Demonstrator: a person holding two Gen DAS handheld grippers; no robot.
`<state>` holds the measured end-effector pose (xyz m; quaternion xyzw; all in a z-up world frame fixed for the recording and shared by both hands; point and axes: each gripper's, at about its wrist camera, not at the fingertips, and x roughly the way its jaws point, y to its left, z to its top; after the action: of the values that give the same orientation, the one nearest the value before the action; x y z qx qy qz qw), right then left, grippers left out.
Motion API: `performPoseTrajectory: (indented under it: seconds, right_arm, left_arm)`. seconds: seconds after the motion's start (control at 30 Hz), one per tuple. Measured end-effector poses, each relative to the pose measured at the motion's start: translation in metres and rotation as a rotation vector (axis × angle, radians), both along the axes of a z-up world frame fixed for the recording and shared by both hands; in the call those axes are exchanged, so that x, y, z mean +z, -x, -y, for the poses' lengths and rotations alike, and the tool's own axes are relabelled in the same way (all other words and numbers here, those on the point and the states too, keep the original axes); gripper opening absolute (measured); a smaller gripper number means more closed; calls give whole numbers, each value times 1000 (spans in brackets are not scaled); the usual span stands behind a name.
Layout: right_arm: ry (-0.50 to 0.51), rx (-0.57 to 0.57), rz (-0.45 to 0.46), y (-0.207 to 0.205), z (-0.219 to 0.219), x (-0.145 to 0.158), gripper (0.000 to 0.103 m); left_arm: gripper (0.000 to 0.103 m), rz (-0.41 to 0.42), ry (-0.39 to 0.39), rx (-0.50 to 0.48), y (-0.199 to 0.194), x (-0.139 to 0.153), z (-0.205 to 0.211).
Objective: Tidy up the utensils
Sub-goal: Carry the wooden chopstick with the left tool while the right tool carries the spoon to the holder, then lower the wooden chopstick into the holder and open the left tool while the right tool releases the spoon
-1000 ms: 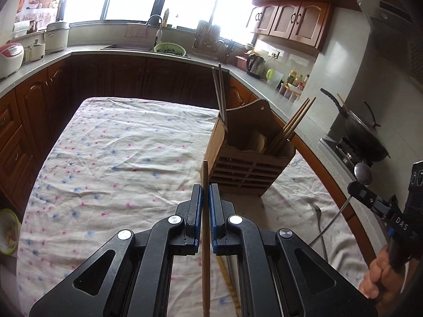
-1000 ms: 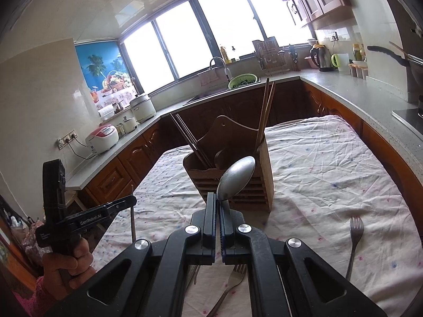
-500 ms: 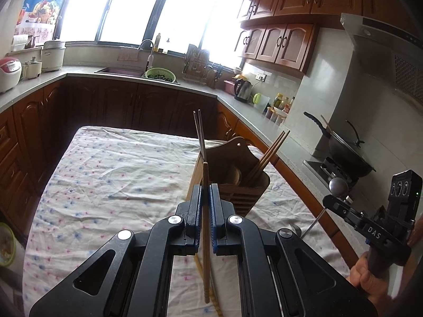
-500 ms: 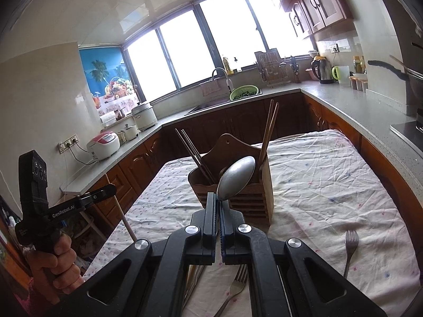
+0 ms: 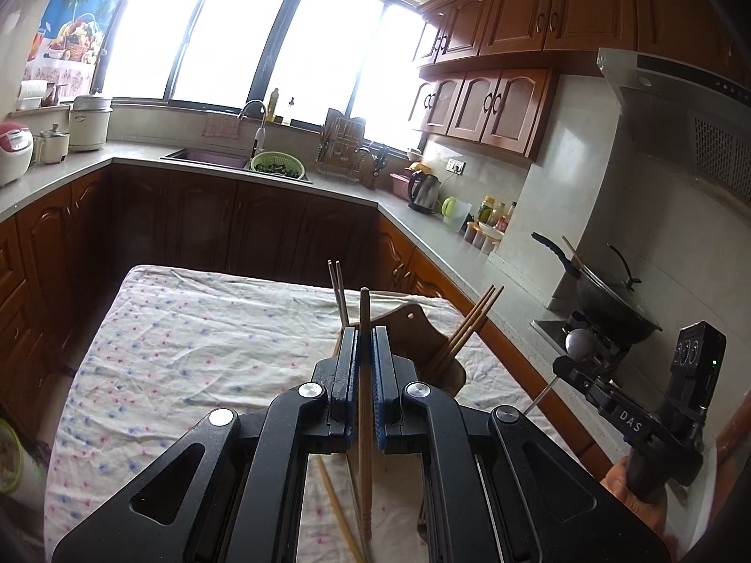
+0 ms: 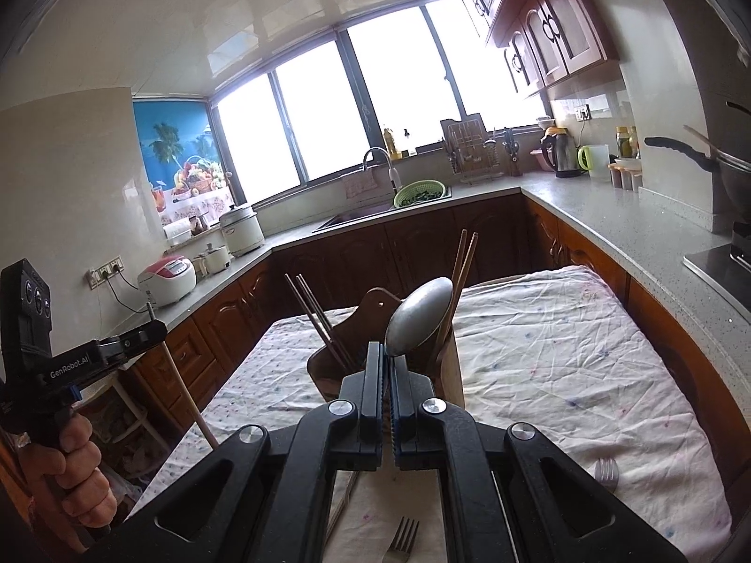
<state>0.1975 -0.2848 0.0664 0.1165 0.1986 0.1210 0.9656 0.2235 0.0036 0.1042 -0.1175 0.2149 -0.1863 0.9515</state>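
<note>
Both risen, wooden chopstick (image 5: 364,375) pinched upright, rounded steel spoon (image 6: 417,316) gripped

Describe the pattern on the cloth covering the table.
The cloth is white with small scattered pink and blue dots, clearest in the right wrist view.

Two wrist views, shared utensil holder (image 5: 413,328)

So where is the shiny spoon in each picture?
Left wrist view: spoon far right, clamped in the right tongs.
Right wrist view: spoon centre, sticking up from those tongs.
Shared landmark: wooden utensil holder on the table.
</note>
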Motion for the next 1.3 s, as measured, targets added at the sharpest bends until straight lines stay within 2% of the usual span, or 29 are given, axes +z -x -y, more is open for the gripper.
performPoseTrajectory:
  seconds: [0.37,0.57,0.77,1.03,1.23,1.3]
  right_arm:
    - [110,-84,153,-42,-7,34,2]
    - [171,-130,205,-64,-13,31,2]
    - [159,-141,150,-79,-12,3,2]
    - [149,-99,30,-95,-16,-40,2]
    - [161,-46,-43,-107,-19,-50,2]
    - [169,-29,-62,-109,-22,-52,2]
  left_arm:
    - [4,125,38,38,-45,48,16]
    - [4,175,80,112,-78,51,23]
    - [4,141,77,185,-104,16,31]
    - [5,55,20,151,-119,-31,44]
    - [5,8,-14,115,-123,-48,53]
    - [6,27,-35,119,-119,-50,56]
